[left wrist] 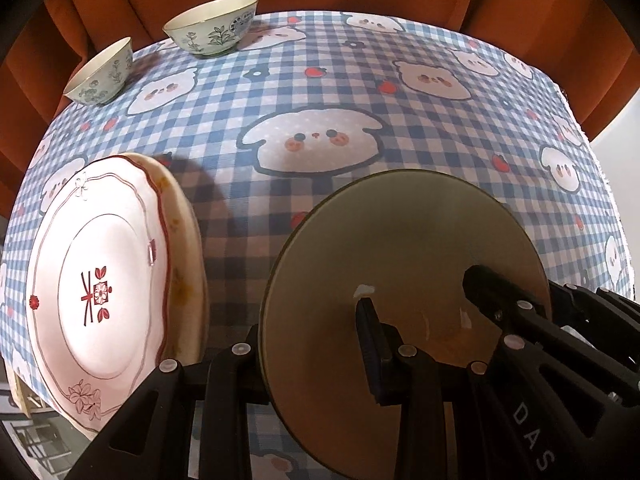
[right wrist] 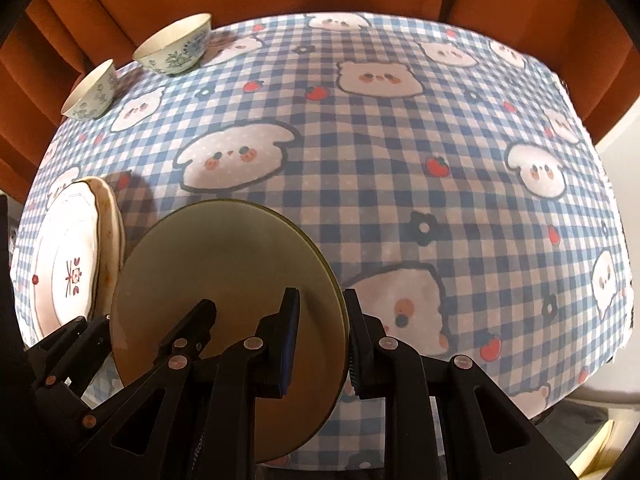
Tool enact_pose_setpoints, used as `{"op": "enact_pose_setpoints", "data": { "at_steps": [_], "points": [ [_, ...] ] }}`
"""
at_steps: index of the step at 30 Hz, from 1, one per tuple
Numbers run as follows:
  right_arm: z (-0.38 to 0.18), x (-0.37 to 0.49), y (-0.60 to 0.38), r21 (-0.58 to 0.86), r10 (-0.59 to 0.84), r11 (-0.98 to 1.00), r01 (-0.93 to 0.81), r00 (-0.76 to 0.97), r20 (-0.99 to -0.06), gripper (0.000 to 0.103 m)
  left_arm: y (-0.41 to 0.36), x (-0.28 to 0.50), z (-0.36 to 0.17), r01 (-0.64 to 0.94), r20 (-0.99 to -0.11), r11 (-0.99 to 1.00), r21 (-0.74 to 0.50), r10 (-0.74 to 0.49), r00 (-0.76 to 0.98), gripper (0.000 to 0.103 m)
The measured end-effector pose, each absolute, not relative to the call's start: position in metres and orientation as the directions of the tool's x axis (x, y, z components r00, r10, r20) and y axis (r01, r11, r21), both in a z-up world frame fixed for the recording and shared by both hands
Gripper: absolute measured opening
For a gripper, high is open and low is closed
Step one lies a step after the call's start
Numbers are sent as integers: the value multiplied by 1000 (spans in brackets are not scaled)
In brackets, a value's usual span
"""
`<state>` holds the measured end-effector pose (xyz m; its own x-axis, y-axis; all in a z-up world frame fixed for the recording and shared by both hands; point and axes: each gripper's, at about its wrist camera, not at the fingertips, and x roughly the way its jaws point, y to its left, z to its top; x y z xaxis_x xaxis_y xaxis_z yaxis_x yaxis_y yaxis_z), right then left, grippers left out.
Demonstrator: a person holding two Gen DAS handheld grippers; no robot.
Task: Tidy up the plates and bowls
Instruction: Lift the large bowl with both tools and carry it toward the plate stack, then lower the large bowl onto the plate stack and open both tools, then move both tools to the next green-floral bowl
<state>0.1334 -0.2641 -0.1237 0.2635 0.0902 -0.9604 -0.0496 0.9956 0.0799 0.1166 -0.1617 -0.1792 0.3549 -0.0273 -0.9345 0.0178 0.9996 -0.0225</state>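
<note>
Both grippers – left gripper [left wrist: 312, 344] and right gripper [right wrist: 320, 336] – clamp opposite rims of the olive plate [left wrist: 400, 264], held above the checked tablecloth [left wrist: 420, 128], beside the stacked white plates [left wrist: 104, 280]

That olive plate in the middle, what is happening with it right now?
Both tongs grip the olive plate by its rim, one at each side: the right tongs at its right edge, the left tongs at its left edge. To the left, a white floral plate sits on a cream plate. Two green patterned bowls stand apart at the far left of the checked tablecloth.
</note>
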Motion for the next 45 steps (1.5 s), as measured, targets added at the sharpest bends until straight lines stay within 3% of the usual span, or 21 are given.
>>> {"op": "enact_pose_setpoints", "data": {
  "at_steps": [2,4,6,11,17,19,31,45],
  "points": [
    [-125,134,-265,85,95,995,-48,260,-961,25,-163,116,-180,17,-936,1000,-14,-19,351,35],
    [-125,133,-266,96,105,994,-48,258,-960,25,-163,116,-178,14,-935,1000,-2,-7,355,40],
    [-125,132,-267,110,118,993,-45,261,-958,25,-163,115,-175,4,-931,1000,16,13,364,54],
    [-116,132,-270,123,132,991,-49,298,-946,26,-161,111,-158,3,-909,999,33,28,416,63],
    [-103,134,-274,125,130,992,-36,344,-930,45,-155,110,-139,-5,-888,999,41,39,457,71],
    [-96,134,-275,120,124,992,-33,355,-927,50,-152,109,-133,-4,-883,999,36,34,468,71],
    [-53,140,-240,102,118,993,-59,464,-878,57,-107,115,-99,1,-831,1000,9,6,556,74],
    [-30,158,-129,57,57,998,-15,490,-870,57,4,135,-80,39,-818,999,-4,-26,574,74]
  ]
}}
